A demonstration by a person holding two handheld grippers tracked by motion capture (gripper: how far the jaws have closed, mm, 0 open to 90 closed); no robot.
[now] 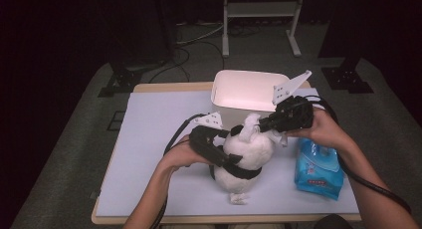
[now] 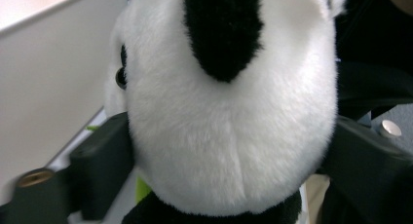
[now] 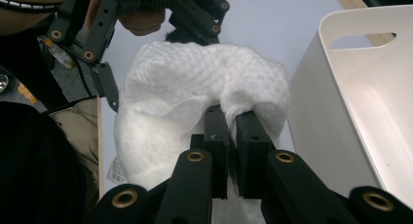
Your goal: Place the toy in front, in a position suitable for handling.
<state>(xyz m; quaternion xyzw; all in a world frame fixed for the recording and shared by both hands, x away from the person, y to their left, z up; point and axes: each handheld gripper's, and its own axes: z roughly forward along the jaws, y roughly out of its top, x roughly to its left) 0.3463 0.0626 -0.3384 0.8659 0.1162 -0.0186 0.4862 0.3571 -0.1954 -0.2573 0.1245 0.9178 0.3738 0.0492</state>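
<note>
One plush panda (image 1: 247,154) upright, long axis vertical, wipe (image 3: 195,87) draped on top

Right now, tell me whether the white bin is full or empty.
Empty, as far as it shows: the white bin has a bare pale inside in the high view and the right gripper view; its near corner is hidden.

The plush toy (image 1: 246,152) was white with black patches. The wipe (image 3: 195,83) was white, the bin (image 1: 244,89) cream, the wipe packet (image 1: 318,170) blue.
</note>
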